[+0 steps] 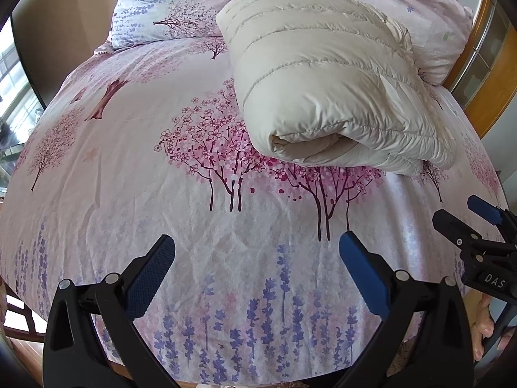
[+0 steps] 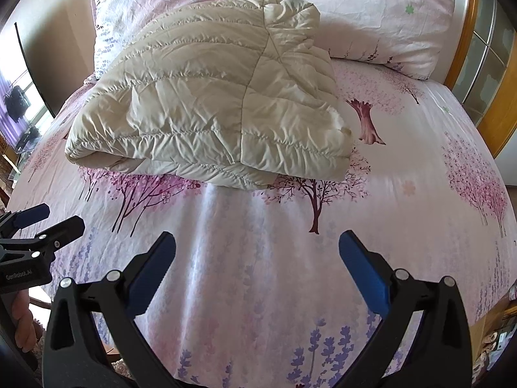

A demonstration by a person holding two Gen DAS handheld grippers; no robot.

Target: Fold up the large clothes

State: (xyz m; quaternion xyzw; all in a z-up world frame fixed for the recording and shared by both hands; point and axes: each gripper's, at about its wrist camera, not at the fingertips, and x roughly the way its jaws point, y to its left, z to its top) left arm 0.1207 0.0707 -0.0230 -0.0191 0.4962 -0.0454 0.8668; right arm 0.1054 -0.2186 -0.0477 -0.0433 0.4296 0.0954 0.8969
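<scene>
The quilted cream down jacket [image 1: 326,87] is lying folded into a thick bundle on the floral bed sheet [image 1: 135,168], at one o'clock from the left gripper [image 1: 257,252]. The right gripper [image 2: 257,252] is hovering with it at twelve o'clock. Both sets of fingers are gaping wide, holding nothing. Folding is looking finished; any next move is calling only for tidying. The left view alone is showing the rolled open end; the right view, the seamed top.
</scene>
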